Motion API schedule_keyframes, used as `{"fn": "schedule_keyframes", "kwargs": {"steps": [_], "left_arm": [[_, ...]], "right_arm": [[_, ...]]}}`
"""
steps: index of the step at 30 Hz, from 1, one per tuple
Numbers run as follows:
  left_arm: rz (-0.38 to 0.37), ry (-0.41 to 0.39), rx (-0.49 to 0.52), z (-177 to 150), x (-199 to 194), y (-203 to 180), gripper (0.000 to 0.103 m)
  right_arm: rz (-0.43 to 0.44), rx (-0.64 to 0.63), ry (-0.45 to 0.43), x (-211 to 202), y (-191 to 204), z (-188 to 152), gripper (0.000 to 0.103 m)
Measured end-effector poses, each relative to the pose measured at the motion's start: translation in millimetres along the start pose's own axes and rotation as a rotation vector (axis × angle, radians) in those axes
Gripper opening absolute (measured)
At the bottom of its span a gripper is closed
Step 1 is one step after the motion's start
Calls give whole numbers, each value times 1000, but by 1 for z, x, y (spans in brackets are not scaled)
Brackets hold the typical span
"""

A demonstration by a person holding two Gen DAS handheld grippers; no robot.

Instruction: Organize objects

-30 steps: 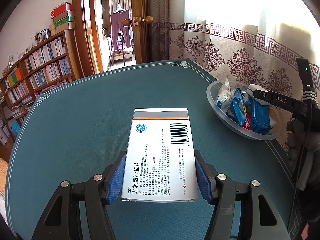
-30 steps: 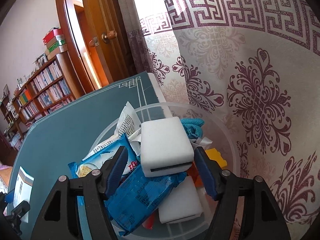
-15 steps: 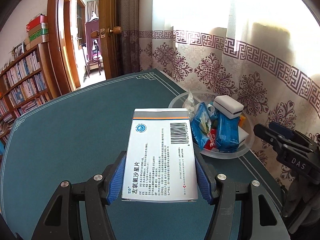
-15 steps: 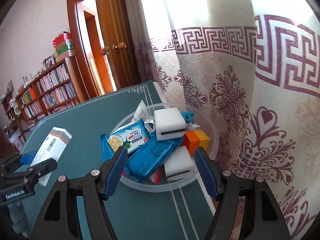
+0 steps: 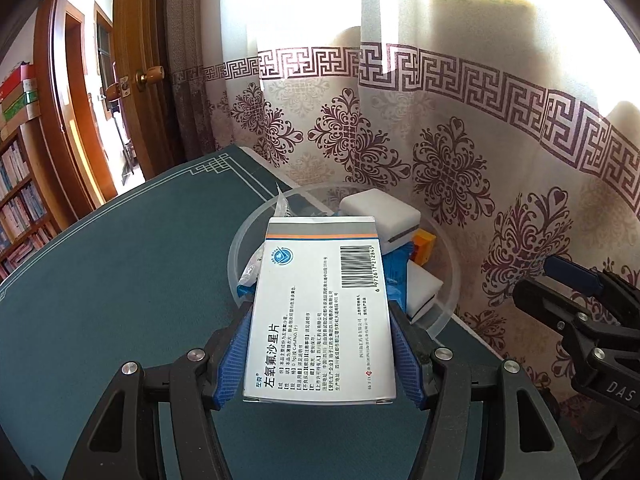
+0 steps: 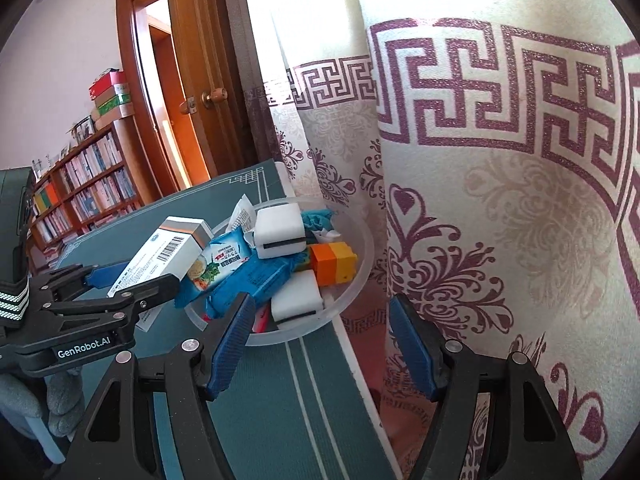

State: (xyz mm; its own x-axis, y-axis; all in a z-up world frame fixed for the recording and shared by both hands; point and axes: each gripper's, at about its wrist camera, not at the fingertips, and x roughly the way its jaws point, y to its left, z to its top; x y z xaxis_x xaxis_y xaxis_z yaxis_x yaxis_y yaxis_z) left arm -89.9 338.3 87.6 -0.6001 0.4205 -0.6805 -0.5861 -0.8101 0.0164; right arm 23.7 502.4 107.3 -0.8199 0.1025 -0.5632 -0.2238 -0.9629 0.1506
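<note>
My left gripper point(image 5: 320, 350) is shut on a white medicine box point(image 5: 320, 312) with a barcode and holds it above the near rim of a clear plastic bowl point(image 5: 450, 276). The bowl holds white sponges point(image 6: 280, 230), blue snack packets point(image 6: 248, 280) and an orange-and-yellow block point(image 6: 334, 266). In the right wrist view the box point(image 6: 168, 254) and the left gripper point(image 6: 120, 292) hang at the bowl's point(image 6: 360, 276) left side. My right gripper point(image 6: 320, 344) is open and empty, drawn back from the bowl near the table's right edge.
The bowl stands at the right edge of a teal table point(image 5: 120, 280), close to a patterned curtain point(image 5: 460, 140). A wooden door point(image 6: 200, 80) and bookshelves point(image 6: 80, 184) stand beyond the table's far side.
My left gripper has carried the medicine box right and forward until it hangs over the bowl. My right gripper has let go of the white sponge and pulled back from the bowl.
</note>
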Motion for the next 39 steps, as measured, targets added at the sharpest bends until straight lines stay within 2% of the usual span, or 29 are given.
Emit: {"fn": "schedule_keyframes", "kwargs": {"steps": [7,16,18,20,27,32,39], "left_arm": [[-14,22,-9,7,24,-5,66],[-1,23,-9,17,42,-6,67],[-4,23,-8,19,45,-5,73],[-4,20,-21,20,46,-2,83],[-1,10,-50,20,38,8,92],[6,-51,-57,24,14,13,102],[31,-114,-44,23,-15,18,102]], "right_arm": [[-27,45,-25,-9,-18,-6,71],[-10,58,-39,-16,-21,-10,71],[-9,56,-38,-17,-20,-10,71],[-7,57,-35,-16,-19,-10,71],[7,43,-19,-16,-11,-14,71],[22,22,1,-14,-2,-17,71],[44,4,31,-12,9,-23,74]]}}
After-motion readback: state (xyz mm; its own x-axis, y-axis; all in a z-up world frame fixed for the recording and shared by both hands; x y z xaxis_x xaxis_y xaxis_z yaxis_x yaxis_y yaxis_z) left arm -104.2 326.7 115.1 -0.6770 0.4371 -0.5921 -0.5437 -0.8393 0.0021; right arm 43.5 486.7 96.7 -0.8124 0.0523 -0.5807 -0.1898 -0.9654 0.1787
